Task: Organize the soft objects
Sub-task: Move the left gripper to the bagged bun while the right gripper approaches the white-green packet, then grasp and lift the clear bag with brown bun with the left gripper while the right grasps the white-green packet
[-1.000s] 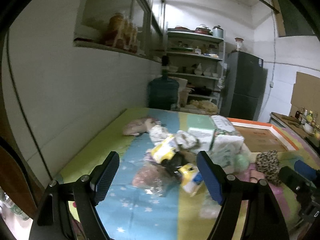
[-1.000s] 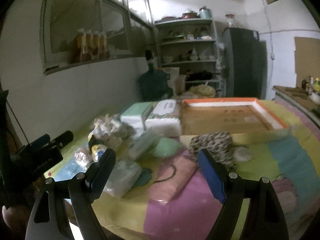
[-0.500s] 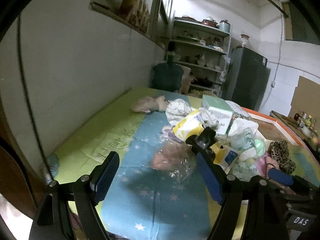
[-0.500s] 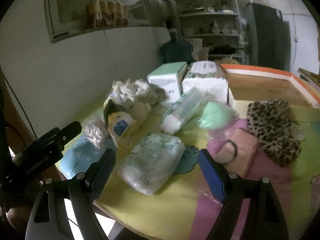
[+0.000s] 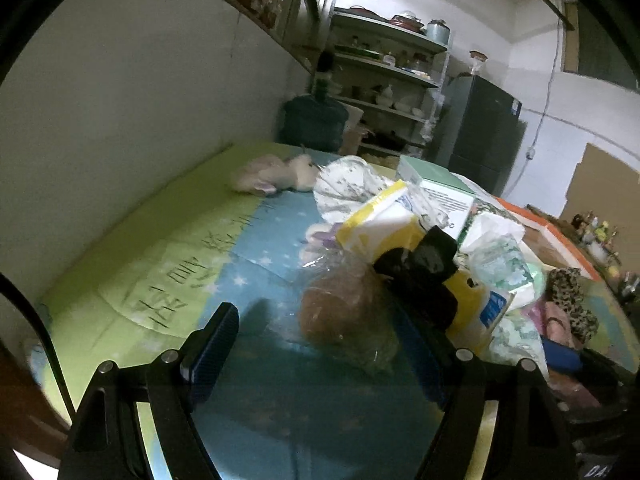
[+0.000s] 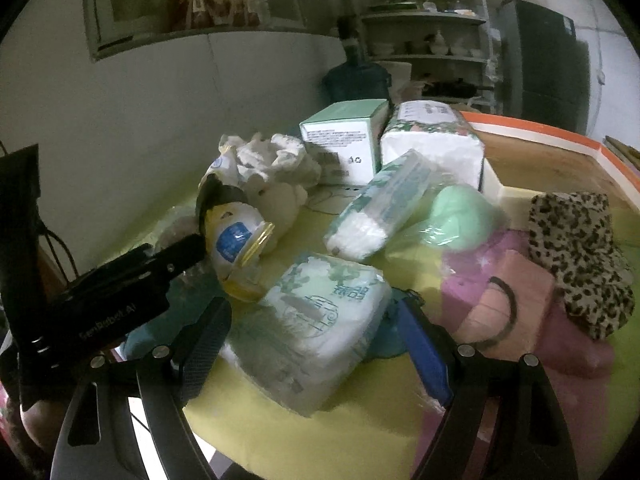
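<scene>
A heap of soft things lies on the colourful table cover [image 5: 168,256]. In the left wrist view my left gripper [image 5: 320,344] is open, its jaws on either side of a brown plush in a clear bag [image 5: 348,316]. Behind it lie a yellow-white pack [image 5: 380,232] and a black cloth [image 5: 424,268]. In the right wrist view my right gripper [image 6: 316,344] is open around a white-green tissue pack [image 6: 320,320]. Behind it are a rolled tissue pack [image 6: 384,208], a green pouch [image 6: 460,216], a pink pouch [image 6: 508,304] and a leopard-print cloth [image 6: 576,252].
An orange-rimmed tray [image 6: 592,148] lies at the back right. A green box [image 6: 344,140] and a white tissue block [image 6: 432,144] stand behind the heap. The wall [image 5: 140,100] runs along the left. A pale plush [image 5: 272,172] lies at the far left of the table.
Both grippers have moved forward and down to the heap. The left one now straddles the bagged plush, the right one the tissue pack. Both stay open.
</scene>
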Tool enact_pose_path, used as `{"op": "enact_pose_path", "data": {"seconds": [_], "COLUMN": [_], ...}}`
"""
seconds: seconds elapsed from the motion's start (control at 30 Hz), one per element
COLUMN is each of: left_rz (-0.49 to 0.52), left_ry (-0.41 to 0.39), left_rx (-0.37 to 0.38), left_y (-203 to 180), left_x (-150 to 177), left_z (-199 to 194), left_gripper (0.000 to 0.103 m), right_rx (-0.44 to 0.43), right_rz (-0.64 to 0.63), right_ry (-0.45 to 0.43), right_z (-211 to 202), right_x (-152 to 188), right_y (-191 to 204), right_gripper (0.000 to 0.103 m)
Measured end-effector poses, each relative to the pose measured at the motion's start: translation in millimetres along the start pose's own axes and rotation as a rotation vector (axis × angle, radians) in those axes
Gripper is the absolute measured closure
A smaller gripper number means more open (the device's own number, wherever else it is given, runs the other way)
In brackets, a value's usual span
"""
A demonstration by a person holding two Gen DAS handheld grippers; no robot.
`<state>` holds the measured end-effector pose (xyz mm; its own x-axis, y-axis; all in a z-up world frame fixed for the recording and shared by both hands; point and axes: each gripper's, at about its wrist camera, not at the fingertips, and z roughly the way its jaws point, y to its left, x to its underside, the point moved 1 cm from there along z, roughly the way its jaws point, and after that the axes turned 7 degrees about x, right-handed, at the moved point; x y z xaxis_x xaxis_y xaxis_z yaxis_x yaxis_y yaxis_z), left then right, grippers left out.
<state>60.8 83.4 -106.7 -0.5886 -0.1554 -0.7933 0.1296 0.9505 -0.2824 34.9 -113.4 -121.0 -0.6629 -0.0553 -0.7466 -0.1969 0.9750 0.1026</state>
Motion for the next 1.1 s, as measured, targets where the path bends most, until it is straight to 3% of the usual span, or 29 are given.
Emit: {"op": "enact_pose_path", "data": {"seconds": [0.13,0.2,0.27,0.43,1.1], "left_rz": [-0.023,-0.03,-0.038,-0.036,-0.014], "left_ry": [0.003,-0.002,-0.004,-0.021,-0.147], "left_rx": [0.048,0.099,0.124,0.12,0.059], "left_y": [5,5,3,1,-10], "left_x": [0,-1,0,1,-23], "left_z": [4,5,6,2,-40], "left_gripper": [0.025,0.045,0.053,0.055,0.056], "right_rx": [0.003,0.006,0.005,-0.013,-0.028], "right_rz": [-0.02,-0.03,-0.048,-0.051,-0.027], "right_ry": [0.001,0.003,0.001,-0.006,-0.131], "right_z": [4,5,6,7,-39], "right_x": [-2,-2,-1,-2,-14], "right_y": [3,3,5,3,-3], "right_gripper": [0.018,0.02,0.027,0.038,0.042]}}
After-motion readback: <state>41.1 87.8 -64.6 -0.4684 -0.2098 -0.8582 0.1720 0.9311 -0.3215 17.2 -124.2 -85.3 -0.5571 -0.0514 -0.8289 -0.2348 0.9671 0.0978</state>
